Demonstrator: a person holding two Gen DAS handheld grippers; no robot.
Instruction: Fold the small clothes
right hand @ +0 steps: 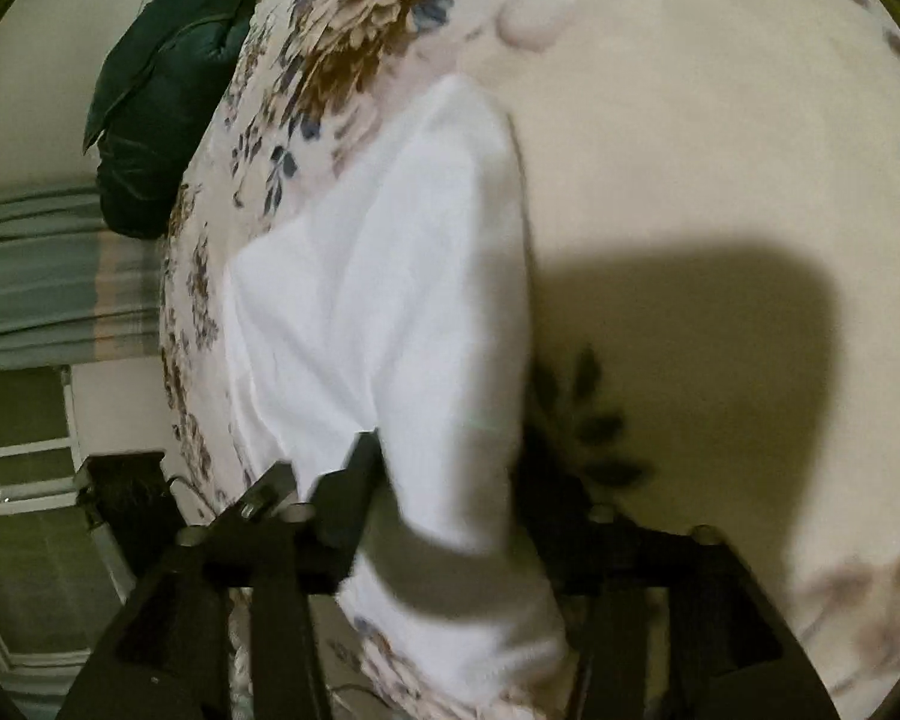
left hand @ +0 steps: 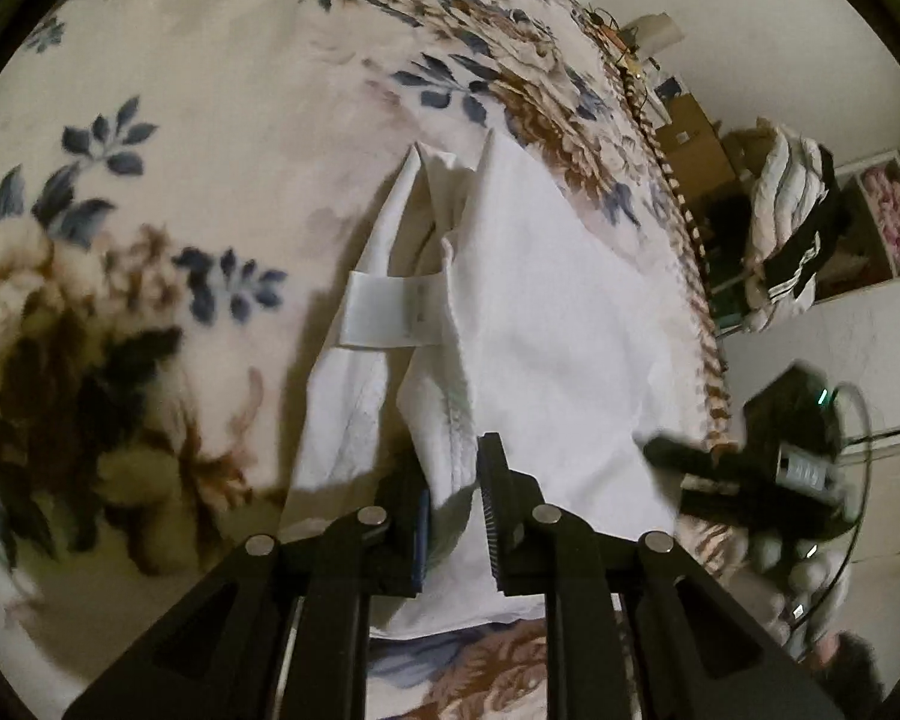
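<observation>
White garment (left hand: 546, 324) with a white label (left hand: 384, 312) on a cream blanket (left hand: 222, 60) printed with blue leaves and brown flowers; black grippers (left hand: 456, 510); dark green cushion (right hand: 168, 90); cream walls (left hand: 780, 18).

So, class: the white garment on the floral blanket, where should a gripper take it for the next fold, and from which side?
Probably the near hemmed edge of the white garment, approached from the camera side. That edge is lifted between the left gripper fingers, while the rest lies flat on the floral blanket.
</observation>
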